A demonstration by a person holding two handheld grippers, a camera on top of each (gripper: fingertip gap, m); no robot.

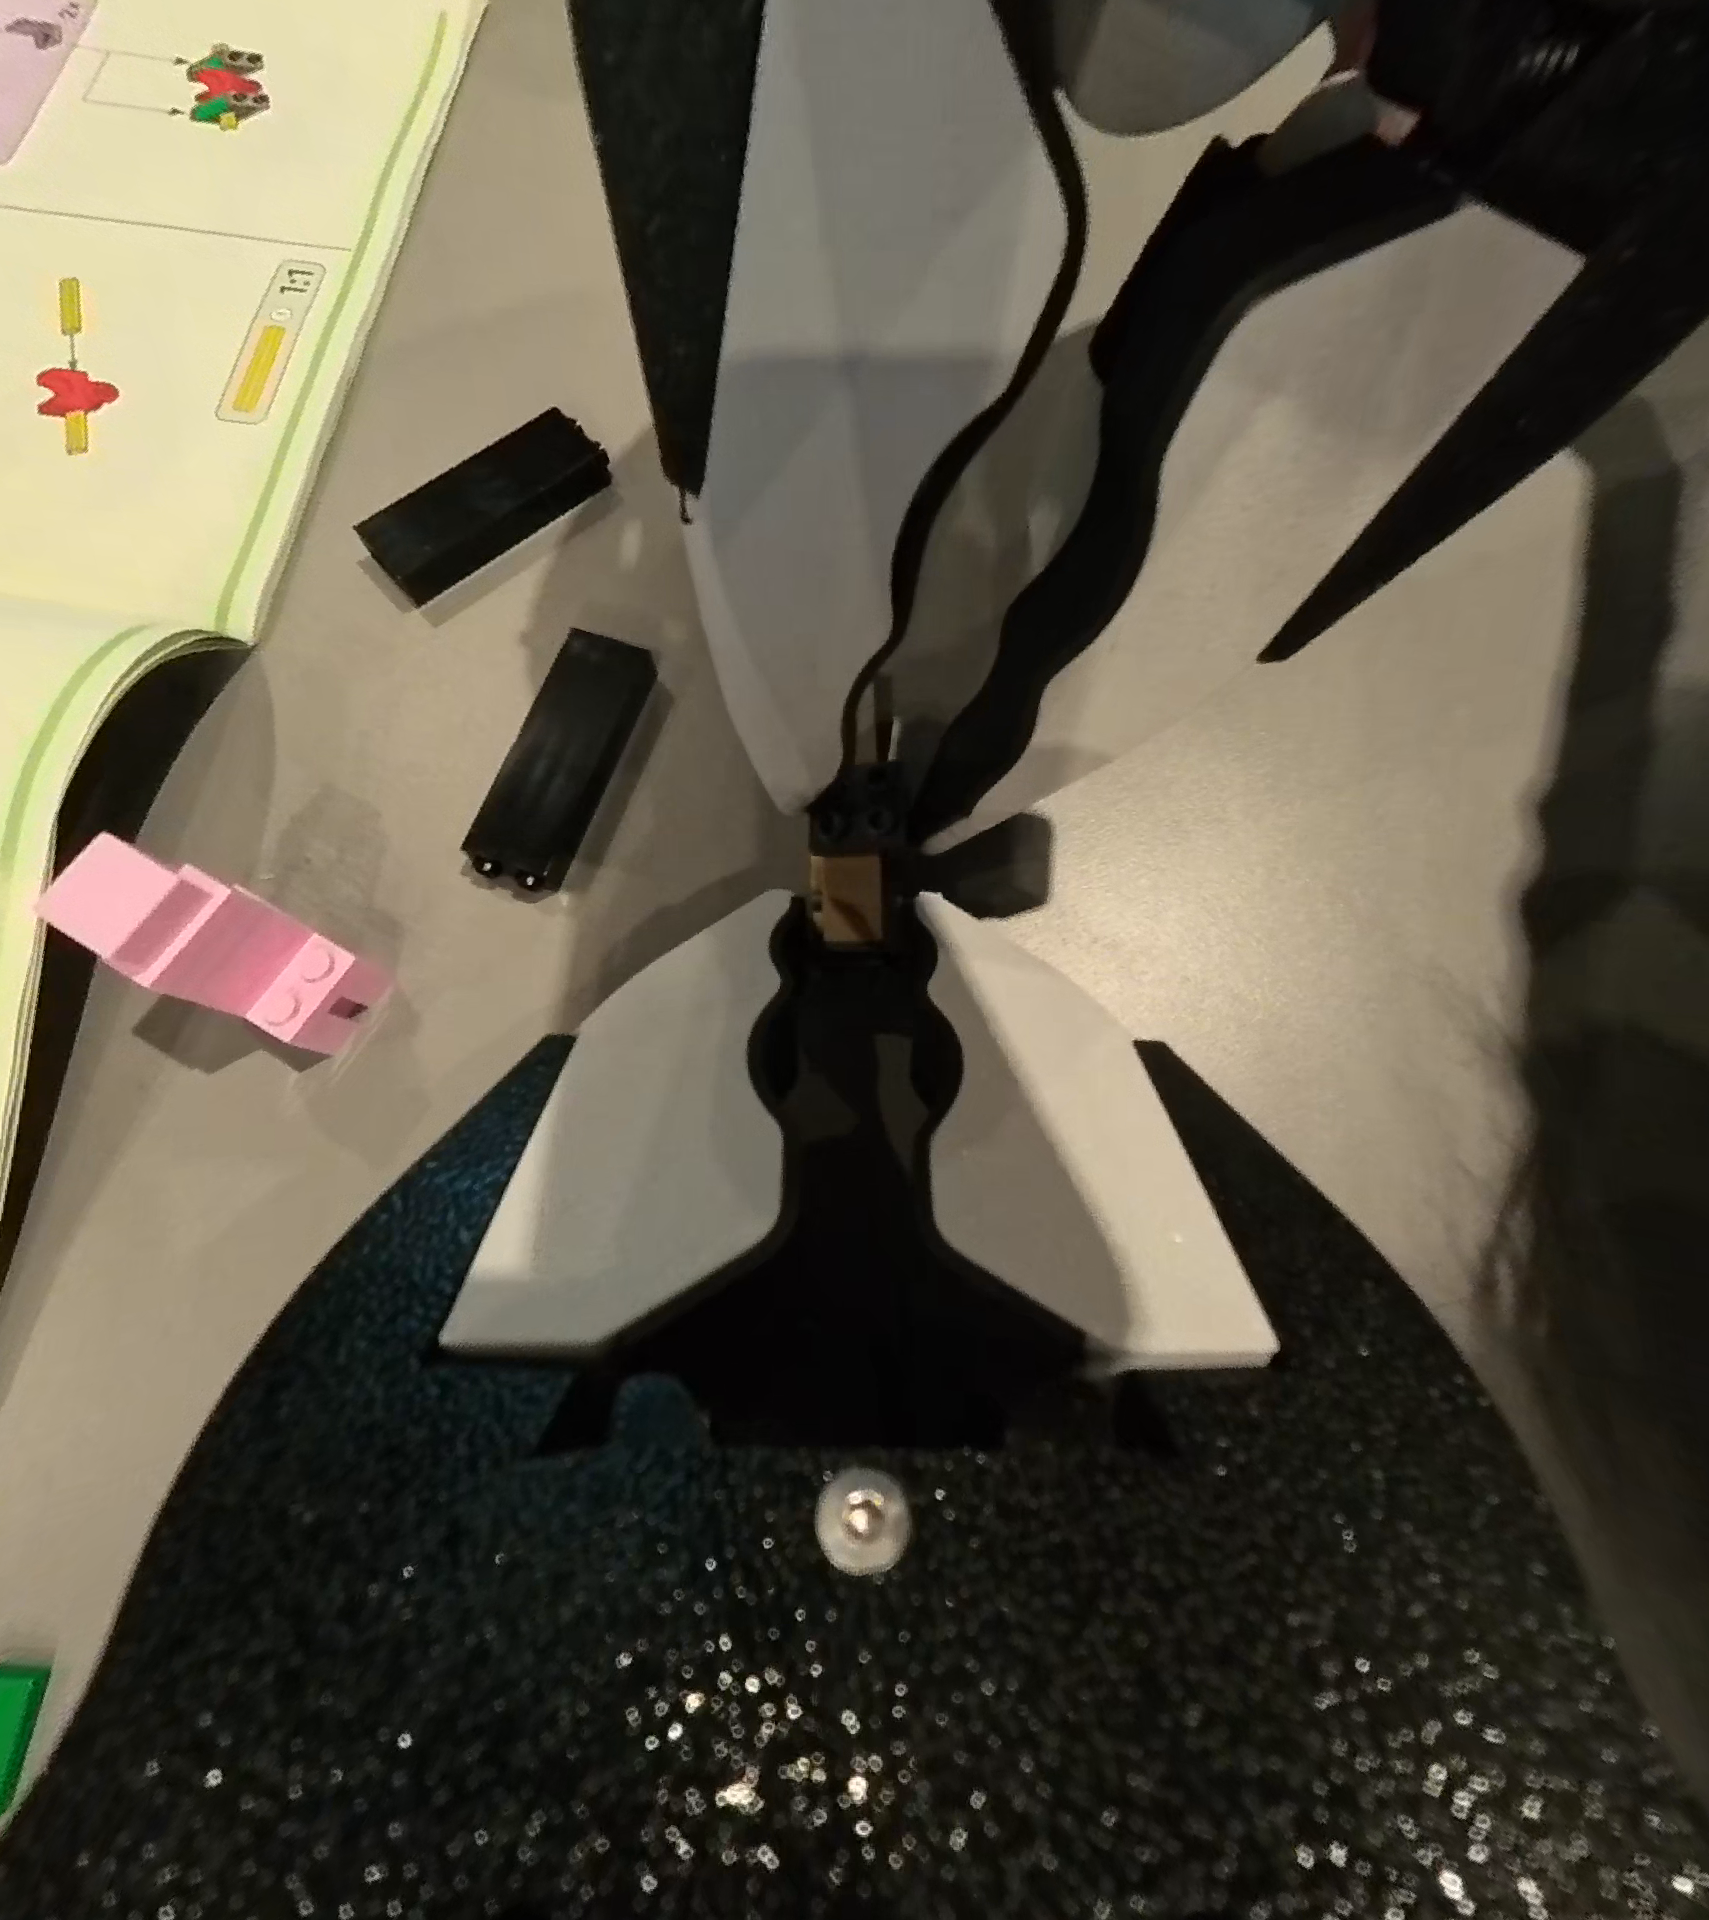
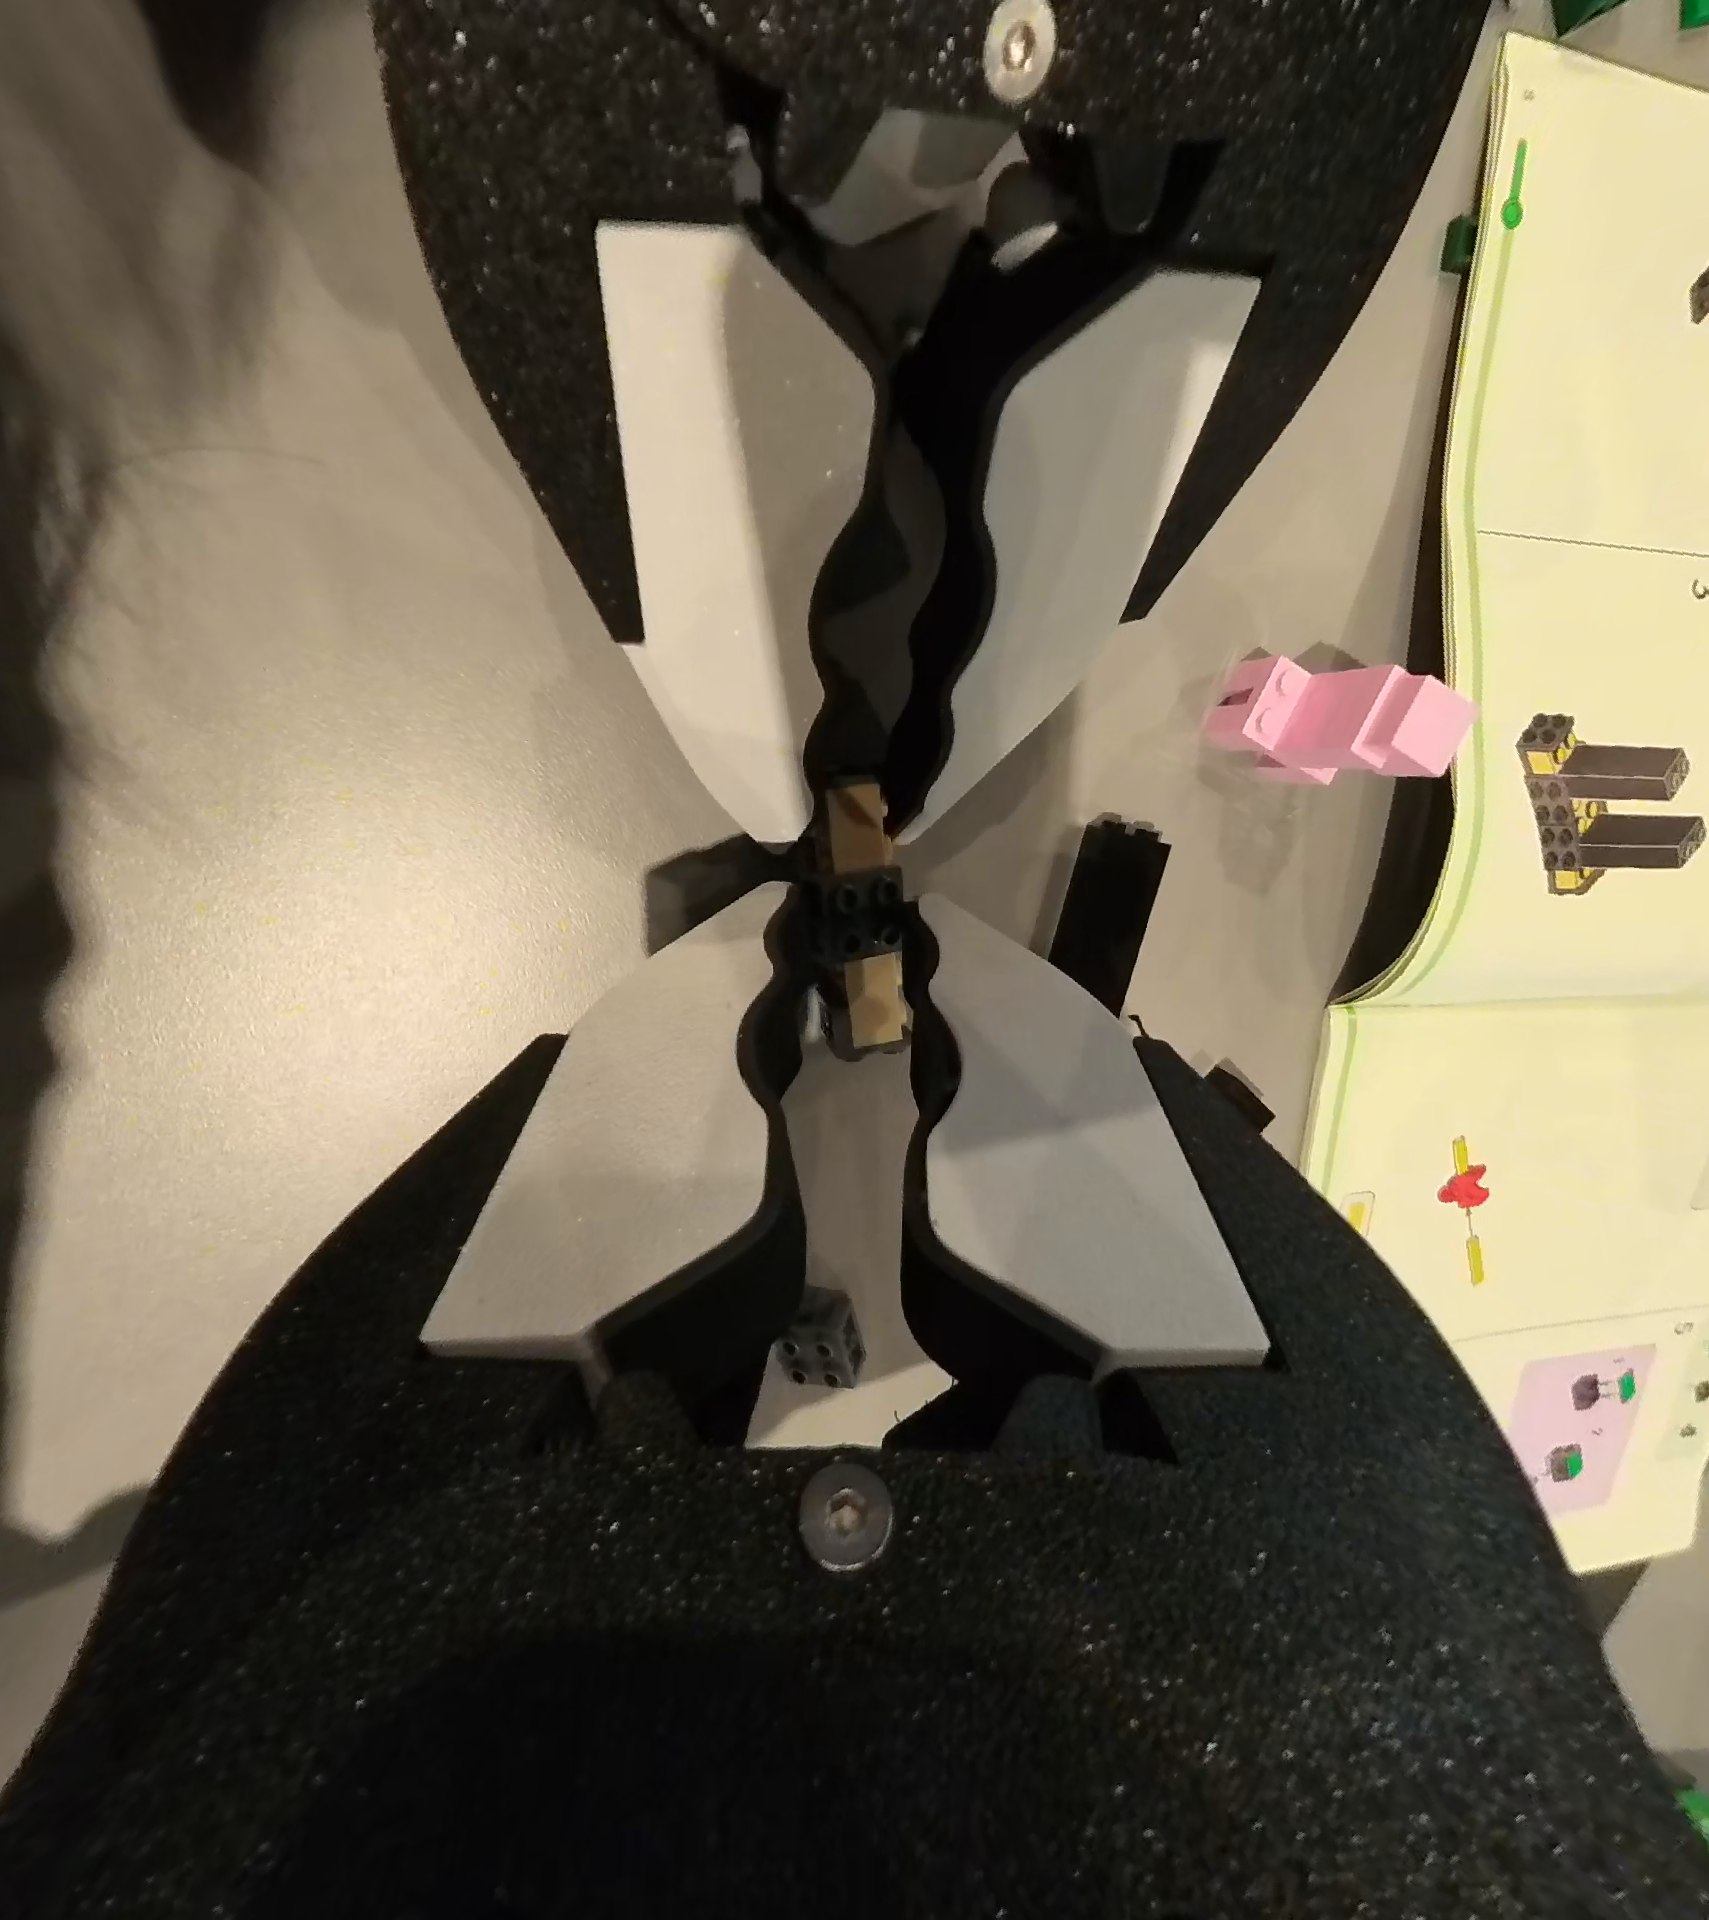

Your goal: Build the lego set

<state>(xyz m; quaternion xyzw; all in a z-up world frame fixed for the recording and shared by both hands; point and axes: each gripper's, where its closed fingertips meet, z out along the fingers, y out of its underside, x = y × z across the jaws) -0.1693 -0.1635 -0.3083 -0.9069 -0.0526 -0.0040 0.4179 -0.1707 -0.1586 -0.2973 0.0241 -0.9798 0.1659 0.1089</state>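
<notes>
Grippers meet tip to tip above the table, left gripper (image 1: 855,914) and right gripper (image 2: 855,961) each clamped on the small tan-and-black brick assembly (image 2: 860,914), seemingly pressing its halves together

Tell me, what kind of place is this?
Probably an indoor worktable set up for toy-brick building: a plain grey tabletop, an open instruction booklet, and loose bricks such as a pink piece and black bars.
</notes>
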